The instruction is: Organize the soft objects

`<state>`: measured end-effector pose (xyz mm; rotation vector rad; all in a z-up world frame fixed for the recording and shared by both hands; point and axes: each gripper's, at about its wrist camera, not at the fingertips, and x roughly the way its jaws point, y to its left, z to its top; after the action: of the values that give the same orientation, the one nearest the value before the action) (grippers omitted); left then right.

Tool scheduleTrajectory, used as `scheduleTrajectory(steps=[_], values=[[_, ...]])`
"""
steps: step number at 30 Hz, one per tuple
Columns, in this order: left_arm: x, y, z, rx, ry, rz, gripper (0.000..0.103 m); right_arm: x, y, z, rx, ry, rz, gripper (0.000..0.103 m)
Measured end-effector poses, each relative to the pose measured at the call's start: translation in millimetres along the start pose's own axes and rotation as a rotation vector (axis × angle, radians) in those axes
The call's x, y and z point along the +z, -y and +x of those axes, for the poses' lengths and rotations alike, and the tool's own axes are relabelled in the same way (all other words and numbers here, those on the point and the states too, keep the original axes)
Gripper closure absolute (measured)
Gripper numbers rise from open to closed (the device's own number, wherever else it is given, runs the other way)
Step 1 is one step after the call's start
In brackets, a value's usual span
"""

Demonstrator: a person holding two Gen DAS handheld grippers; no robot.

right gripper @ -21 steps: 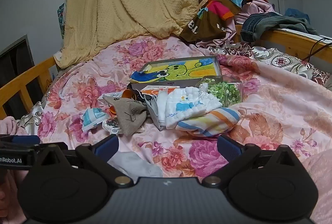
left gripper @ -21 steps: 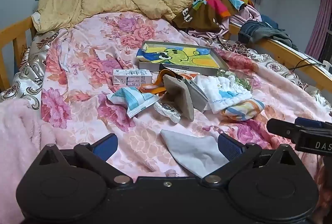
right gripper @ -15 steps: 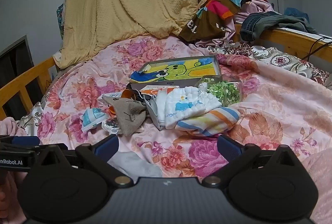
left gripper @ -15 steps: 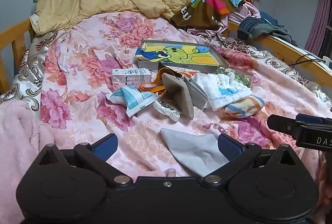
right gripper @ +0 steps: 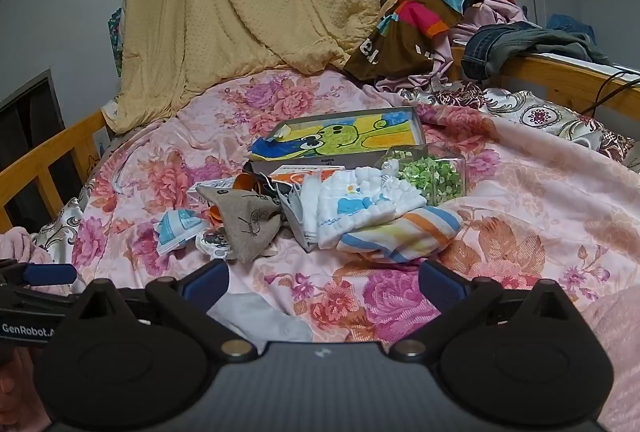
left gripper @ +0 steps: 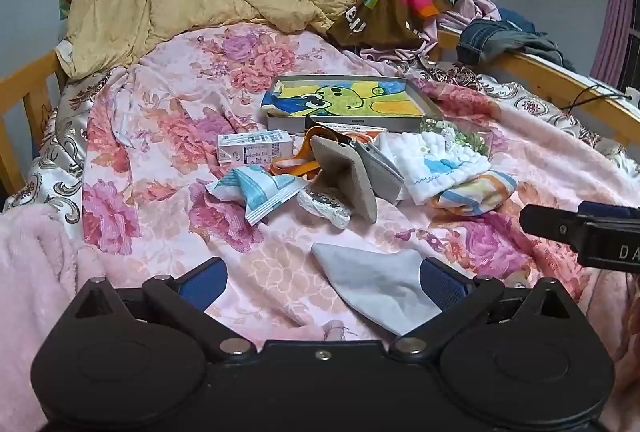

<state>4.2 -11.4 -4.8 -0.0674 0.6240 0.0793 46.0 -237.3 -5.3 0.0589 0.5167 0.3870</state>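
A pile of small items lies mid-bed: a white baby cloth (left gripper: 440, 164) (right gripper: 368, 204) on a striped towel (left gripper: 476, 192) (right gripper: 400, 232), a grey-brown felt pouch (left gripper: 344, 180) (right gripper: 248, 220), and a flat grey cloth (left gripper: 372, 280) (right gripper: 256, 316) nearest me. My left gripper (left gripper: 320, 280) is open and empty, low over the bed, with the grey cloth between its fingers. My right gripper (right gripper: 324, 280) is open and empty, short of the striped towel. Each gripper shows at the edge of the other's view.
A shallow box with a cartoon drawing (left gripper: 344, 100) (right gripper: 348, 136) lies behind the pile. A small carton (left gripper: 256, 148), snack packets (left gripper: 256, 192), an orange strap (left gripper: 296, 160) and a bag of green bits (right gripper: 432, 176) lie around. Yellow quilt (right gripper: 248, 4), clothes heap, wooden rails (right gripper: 560, 72) border the bed.
Both views have shifted only slightly; the left gripper has crept a little forward and tilted. Nothing was taken hold of or let go.
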Motion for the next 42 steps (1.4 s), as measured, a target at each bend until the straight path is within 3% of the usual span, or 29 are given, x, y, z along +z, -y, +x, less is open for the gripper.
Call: scheduleTrajectory(steps=[42], values=[[-0.6, 4.5, 0.5, 0.022, -0.005, 0.022, 0.001, -0.5, 0.3, 0.0, 0.001, 0.0, 0.002, 0.0]])
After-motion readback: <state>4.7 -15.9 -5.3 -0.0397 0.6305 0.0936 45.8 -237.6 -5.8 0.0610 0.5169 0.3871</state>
